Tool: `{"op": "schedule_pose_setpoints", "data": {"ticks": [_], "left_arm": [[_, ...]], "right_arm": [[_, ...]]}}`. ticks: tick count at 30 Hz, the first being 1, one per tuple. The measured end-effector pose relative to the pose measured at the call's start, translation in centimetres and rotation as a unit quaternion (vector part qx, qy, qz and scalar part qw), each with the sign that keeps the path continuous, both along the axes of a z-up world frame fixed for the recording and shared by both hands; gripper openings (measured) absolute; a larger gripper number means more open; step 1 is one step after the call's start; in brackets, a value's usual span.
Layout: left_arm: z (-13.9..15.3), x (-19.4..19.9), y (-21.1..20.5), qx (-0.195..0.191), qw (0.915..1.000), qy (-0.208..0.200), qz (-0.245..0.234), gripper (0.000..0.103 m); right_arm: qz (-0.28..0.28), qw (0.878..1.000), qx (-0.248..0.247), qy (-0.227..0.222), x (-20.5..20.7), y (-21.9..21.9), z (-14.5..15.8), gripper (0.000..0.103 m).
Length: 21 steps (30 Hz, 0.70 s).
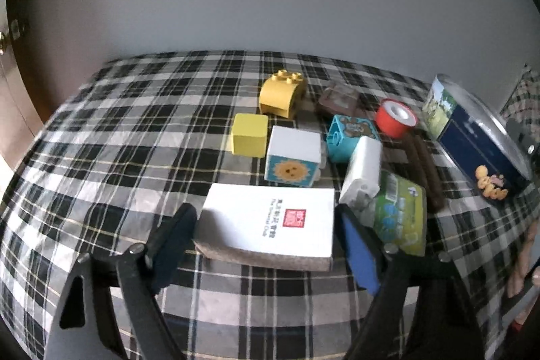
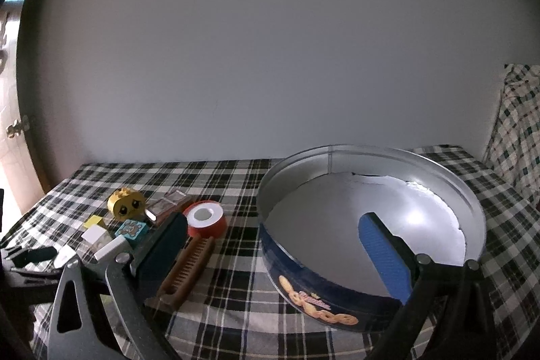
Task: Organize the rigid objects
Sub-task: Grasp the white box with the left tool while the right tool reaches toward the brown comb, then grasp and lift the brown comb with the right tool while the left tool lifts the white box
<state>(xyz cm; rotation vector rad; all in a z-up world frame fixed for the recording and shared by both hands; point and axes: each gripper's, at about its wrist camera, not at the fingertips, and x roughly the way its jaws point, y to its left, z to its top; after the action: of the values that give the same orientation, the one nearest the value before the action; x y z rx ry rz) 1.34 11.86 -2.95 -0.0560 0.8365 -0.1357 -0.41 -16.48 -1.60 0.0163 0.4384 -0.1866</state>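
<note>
A: White box (image 1: 270,221) flat on the bed (image 1: 101,157), well left of the cookie tin (image 1: 479,150) and framed by the left gripper (image 1: 265,215). Jaws spread on either side, pads not yet pressing, nothing held.

B: Biggest risk from here?

A: Probably a crowded pinch. Green packet (image 1: 401,218) and white block (image 1: 362,171) just beside the box on its tin side, right where one finger must go. Could snag either or drag it along. Also a brownish layer under the box, part of it or separate, impossible to say. Might stay behind or slide out on lifting. Soft bedding underneath as well, so a tilt under an off-centre squeeze seems likely.

B: And the right gripper (image 2: 272,218)?

A: Wide open and empty, poised across the tin's near rim. Could nudge the tin, or the brown comb (image 2: 189,269) just left of the tin.

B: Anything readable?

A: Red square logo on the box with dark print beside, too blurred to read. Gold script above painted biscuits on the tin's blue wall, not legible. Barcode on the green packet, wording unclear. Sun face on the sun block (image 1: 292,171) and a bear on the turquoise block (image 1: 352,132), both left of the tin, no words.
</note>
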Motion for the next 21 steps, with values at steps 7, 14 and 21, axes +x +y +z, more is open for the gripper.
{"op": "schedule_pose_setpoints", "data": {"ticks": [7,14,21], "left_arm": [[-1.8,1.5,2.0,0.001,0.9983,0.042,0.041,0.083],[-1.6,1.4,2.2,-0.031,0.9978,0.031,0.049,0.081],[-1.5,1.4,2.8,-0.049,0.9968,0.028,0.058,0.081]], "right_arm": [[0.064,0.998,0.007,0.029,0.6,1.4,-0.8,0.102],[0.134,0.988,-0.015,0.078,1.6,4.6,-2.5,0.080],[0.107,0.981,0.034,0.158,5.6,4.8,-4.7,0.063]]}}
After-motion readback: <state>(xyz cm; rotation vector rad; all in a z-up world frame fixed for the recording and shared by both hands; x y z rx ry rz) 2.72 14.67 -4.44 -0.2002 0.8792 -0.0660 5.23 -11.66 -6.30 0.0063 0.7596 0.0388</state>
